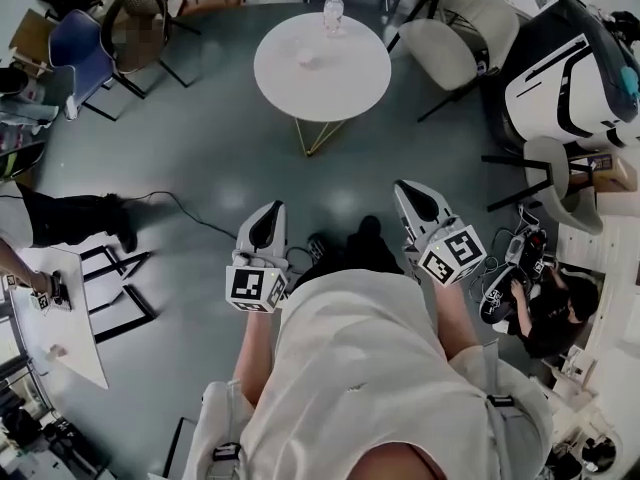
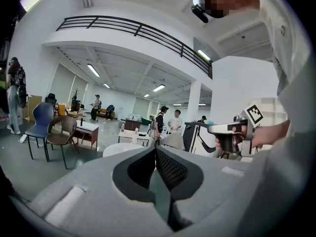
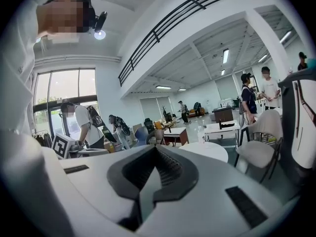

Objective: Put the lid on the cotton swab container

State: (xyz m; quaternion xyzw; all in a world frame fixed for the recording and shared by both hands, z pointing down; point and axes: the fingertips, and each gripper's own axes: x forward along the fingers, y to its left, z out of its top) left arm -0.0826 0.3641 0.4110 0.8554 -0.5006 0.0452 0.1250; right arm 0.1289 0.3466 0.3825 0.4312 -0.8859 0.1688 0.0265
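A round white table (image 1: pixel 322 78) stands some way ahead across the grey floor. On it are a clear bottle (image 1: pixel 333 13) and a small pale object (image 1: pixel 307 58), too small to make out. I cannot pick out a cotton swab container or a lid. My left gripper (image 1: pixel 268 218) and right gripper (image 1: pixel 418 196) are held close to the body, above the floor and pointing forward. In the left gripper view the left gripper (image 2: pixel 155 149) is shut with nothing in it. In the right gripper view the right gripper (image 3: pixel 156 148) is shut and empty too.
A blue chair (image 1: pixel 85 53) and a brown chair (image 1: pixel 135 18) stand at the far left, pale chairs (image 1: pixel 455 43) at the far right. A large white-and-black machine (image 1: pixel 565 78) fills the right edge. A person (image 1: pixel 550 313) crouches at the right. A white desk (image 1: pixel 50 308) is at my left.
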